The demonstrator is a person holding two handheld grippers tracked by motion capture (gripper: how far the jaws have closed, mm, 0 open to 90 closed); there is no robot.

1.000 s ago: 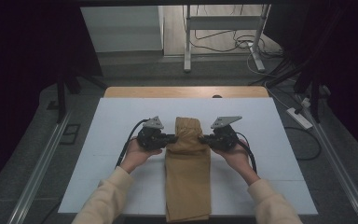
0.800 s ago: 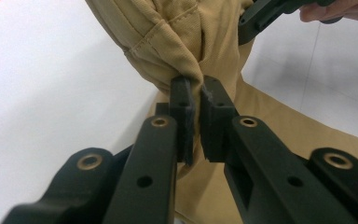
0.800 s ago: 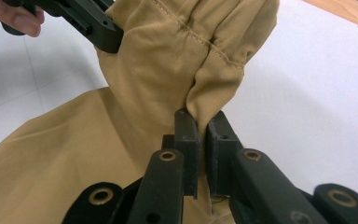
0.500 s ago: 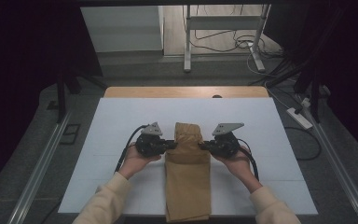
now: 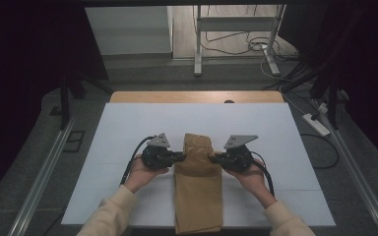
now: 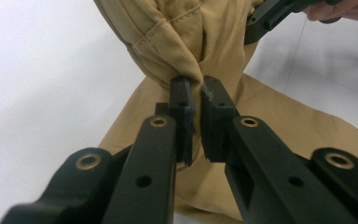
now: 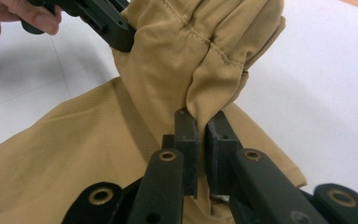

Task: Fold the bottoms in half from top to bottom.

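Fingers of both grippers are clenched on the tan cotton folded garment (image 5: 198,182): the left gripper (image 5: 179,157) pinches a gathered seam at the cloth's 9 o'clock edge, and the right gripper (image 5: 215,158) pinches the matching edge at 3 o'clock. In the left gripper view the black fingers (image 6: 182,105) bite a bunched hem with cloth squeezed in the narrow gap, and in the right gripper view the fingers (image 7: 186,128) do the same on a stitched fold.

Compared with a second ago, the two grippers have come toward the person, toward 6 o'clock, carrying the garment's far end with them; that end now stands lifted and doubled over the flat part instead of lying stretched out toward 12 o'clock. I judge this to be a fold in progress, roughly at its midpoint, with the raised flap yet to be laid down on the lower length.

Both forearms enter from 6 o'clock in pale sleeves, the left hand (image 5: 140,173) and right hand (image 5: 250,174) cupped under the grippers, which point inward at each other, nearly level. The garment lies along the middle of the white tabletop (image 5: 128,128), its near end hanging over the 6 o'clock edge.
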